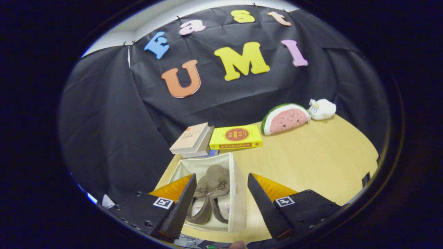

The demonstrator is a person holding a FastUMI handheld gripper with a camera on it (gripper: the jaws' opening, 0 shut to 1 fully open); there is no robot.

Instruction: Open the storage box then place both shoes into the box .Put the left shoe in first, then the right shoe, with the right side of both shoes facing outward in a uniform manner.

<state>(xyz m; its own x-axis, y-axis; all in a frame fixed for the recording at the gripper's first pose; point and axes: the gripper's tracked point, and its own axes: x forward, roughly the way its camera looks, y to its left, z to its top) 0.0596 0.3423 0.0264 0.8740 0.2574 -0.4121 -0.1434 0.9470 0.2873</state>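
The storage box (237, 180) stands open with both shoes (211, 193) already inside, and the gripper (221, 200) hovers above, released and empty, so little seems left.

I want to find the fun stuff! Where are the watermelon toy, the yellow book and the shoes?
watermelon toy (286, 119): gripper view, its pink flesh.
yellow book (236, 136): gripper view, its top cover.
shoes (211, 188): gripper view, brown uppers inside the storage box (238, 193).
gripper (219, 202): gripper view, open above the box.
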